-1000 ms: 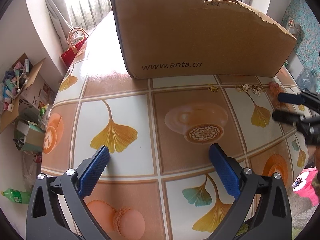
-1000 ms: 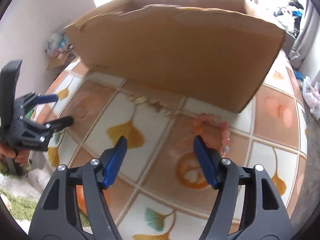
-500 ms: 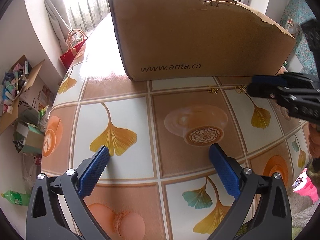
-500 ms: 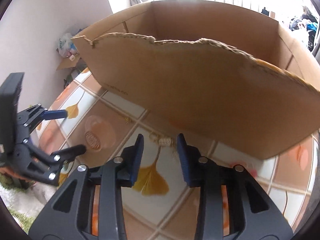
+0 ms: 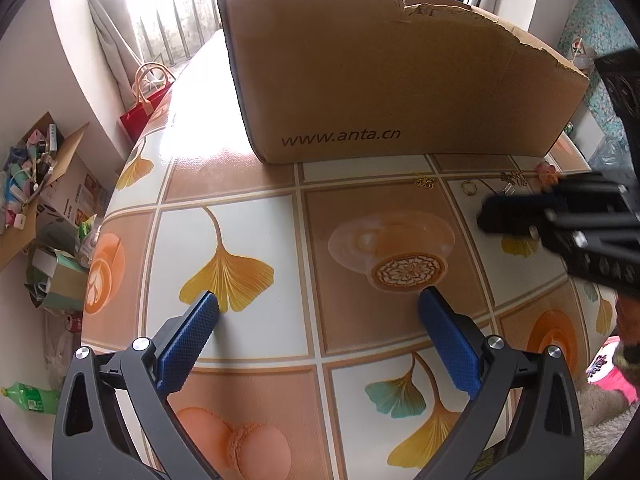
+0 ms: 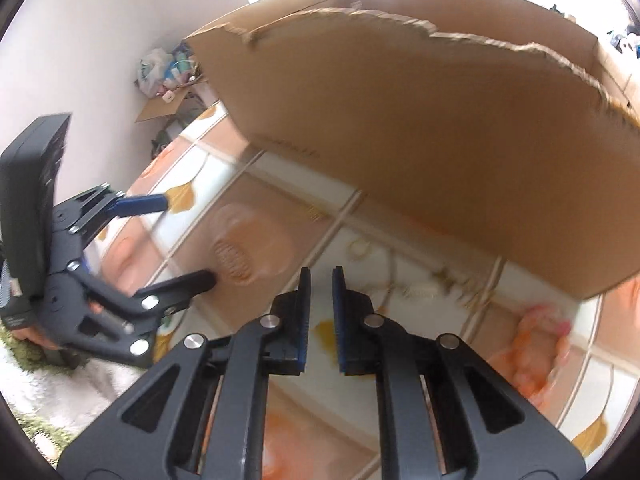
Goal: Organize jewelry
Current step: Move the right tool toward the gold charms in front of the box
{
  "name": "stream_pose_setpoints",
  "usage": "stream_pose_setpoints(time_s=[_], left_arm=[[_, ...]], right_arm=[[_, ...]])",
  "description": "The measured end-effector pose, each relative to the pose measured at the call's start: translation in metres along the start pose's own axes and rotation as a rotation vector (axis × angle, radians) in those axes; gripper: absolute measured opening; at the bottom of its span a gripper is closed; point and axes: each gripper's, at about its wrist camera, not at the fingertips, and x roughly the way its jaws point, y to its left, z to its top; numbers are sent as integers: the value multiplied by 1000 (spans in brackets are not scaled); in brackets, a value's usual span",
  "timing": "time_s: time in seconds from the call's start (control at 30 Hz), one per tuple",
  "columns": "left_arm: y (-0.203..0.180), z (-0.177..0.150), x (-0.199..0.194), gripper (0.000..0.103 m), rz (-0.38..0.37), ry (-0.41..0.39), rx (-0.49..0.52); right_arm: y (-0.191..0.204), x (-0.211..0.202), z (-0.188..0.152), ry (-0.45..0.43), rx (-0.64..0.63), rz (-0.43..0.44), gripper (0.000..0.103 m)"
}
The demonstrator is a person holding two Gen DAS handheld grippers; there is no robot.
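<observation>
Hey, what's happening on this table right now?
A person is sorting jewelry with two tools. The right hand-held gripper, jaws nearly closed with a narrow gap and nothing visibly between them, is over the small gold pieces lying on the patterned tablecloth in front of the torn brown cardboard box. The left hand-held gripper is wide open and empty above the cloth.

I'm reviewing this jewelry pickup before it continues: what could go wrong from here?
The right gripper is nearly closed with nothing visible between its pads, so it may have missed the gold jewelry pieces. Those tiny pieces lie close to the cardboard box, so a sweep could push them against it.
</observation>
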Motion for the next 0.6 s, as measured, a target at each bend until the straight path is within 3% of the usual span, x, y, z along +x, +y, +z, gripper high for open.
stream_pose_setpoints(time_s=[0.17,0.33,0.6], left_arm=[[2,-2,-2,97,-4,-5,6],[2,-3,-3,97,-6,-9,9],[3,-3,-3,97,-6,-8,8]], right_arm=[[11,-12,-11,-4,10,33,10],[2,-25,-14,-37,52,-14,10],[-13,-8,-2,-41,71,-76,11]])
